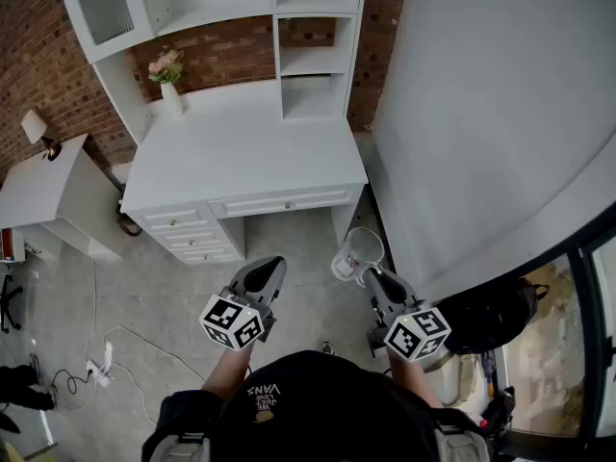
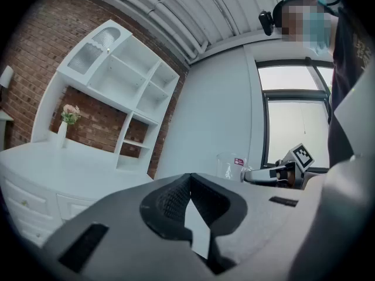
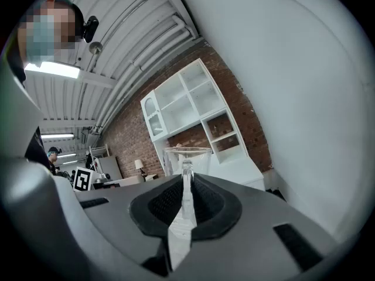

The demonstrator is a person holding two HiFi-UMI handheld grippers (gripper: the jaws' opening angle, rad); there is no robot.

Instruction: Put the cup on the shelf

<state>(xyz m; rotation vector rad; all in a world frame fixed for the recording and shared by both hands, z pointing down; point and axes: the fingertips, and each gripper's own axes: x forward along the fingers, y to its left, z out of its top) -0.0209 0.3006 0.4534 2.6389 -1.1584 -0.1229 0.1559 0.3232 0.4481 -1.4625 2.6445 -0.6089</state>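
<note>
A clear glass cup with a handle hangs in the air in front of the white desk, held by its handle in my right gripper, which is shut on it. From the right gripper view the cup stands just past the jaws, its handle pinched between them. My left gripper is shut and holds nothing; from its own view the cup shows off to the right. The white shelf unit with open compartments stands on the desk's back, against the brick wall.
A white vase with pink flowers stands on the desk top. Drawers sit under the desk's left side. A large white wall panel rises on the right. A small side table with a lamp is at left; cables lie on the floor.
</note>
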